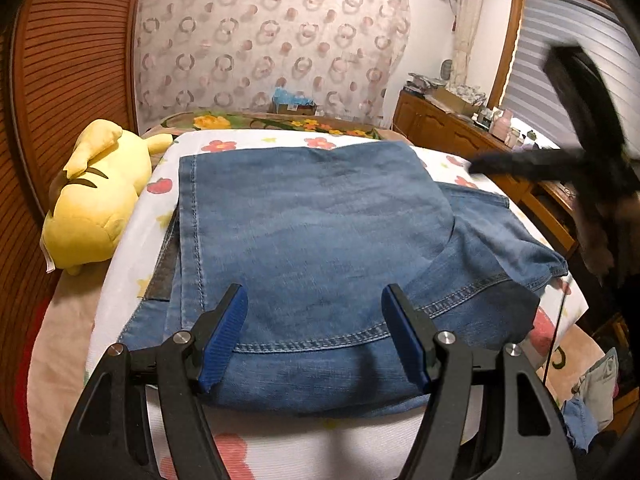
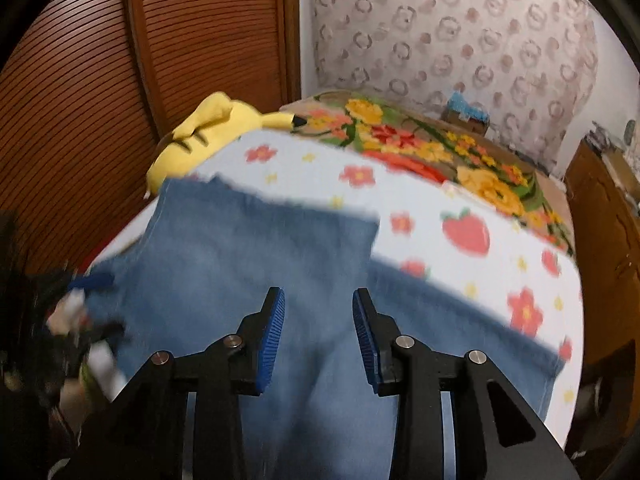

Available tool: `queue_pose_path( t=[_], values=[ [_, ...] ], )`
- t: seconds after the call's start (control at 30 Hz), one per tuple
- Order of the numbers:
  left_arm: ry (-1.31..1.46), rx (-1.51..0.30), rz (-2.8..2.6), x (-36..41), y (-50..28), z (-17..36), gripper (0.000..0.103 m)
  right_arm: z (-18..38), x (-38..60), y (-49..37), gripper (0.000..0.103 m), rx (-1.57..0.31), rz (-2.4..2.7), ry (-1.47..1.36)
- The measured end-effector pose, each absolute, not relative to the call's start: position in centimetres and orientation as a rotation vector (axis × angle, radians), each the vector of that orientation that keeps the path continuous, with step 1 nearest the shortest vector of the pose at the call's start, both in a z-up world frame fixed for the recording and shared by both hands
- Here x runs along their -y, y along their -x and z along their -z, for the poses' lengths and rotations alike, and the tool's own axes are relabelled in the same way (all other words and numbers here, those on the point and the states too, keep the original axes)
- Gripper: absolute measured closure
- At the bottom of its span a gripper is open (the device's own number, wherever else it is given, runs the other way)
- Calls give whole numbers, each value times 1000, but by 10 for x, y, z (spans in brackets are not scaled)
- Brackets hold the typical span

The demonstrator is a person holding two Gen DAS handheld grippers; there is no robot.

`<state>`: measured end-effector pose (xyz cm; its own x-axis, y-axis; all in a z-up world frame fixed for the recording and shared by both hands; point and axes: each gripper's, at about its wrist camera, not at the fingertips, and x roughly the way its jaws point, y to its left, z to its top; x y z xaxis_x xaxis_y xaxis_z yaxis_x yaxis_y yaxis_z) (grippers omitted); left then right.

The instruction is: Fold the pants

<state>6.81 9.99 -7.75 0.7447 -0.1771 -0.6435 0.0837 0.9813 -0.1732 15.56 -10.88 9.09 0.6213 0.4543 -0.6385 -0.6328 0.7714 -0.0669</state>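
Jeans [image 1: 312,232]: folded, flat on floral sheet [image 1: 400,444]. Left gripper [image 1: 314,336] wide open, empty; right gripper [image 2: 319,334] partly open, empty. Step: fold laid down. Next: probably another fold or smoothing.

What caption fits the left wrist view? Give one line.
Left gripper open above folded jeans on a floral sheet, yellow plush toy beside.

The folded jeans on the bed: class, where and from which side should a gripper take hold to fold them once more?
Probably the near edge of the jeans, approached from the front: the layers stack evenly there, and the open left gripper already straddles it.
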Motion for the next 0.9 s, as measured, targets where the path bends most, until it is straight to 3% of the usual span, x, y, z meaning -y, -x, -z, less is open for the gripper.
queue_pose_path(
  t=[0.37,0.43,0.5,0.77,0.9],
  values=[
    [104,-765,100,-97,-72,94,32,-40,124,-107,67,-747,-712,261],
    [99,-775,94,-97,-73,97,32,-38,124,-103,76,-747,-715,263],
    [93,-778,88,-97,-73,98,32,-37,124,-101,93,-745,-719,264],
    [88,-783,60,-98,-74,102,32,-38,148,-71,97,-674,-741,209],
    [91,-792,35,-103,-76,107,32,-12,159,-61,97,-710,-742,187]
  ],
)
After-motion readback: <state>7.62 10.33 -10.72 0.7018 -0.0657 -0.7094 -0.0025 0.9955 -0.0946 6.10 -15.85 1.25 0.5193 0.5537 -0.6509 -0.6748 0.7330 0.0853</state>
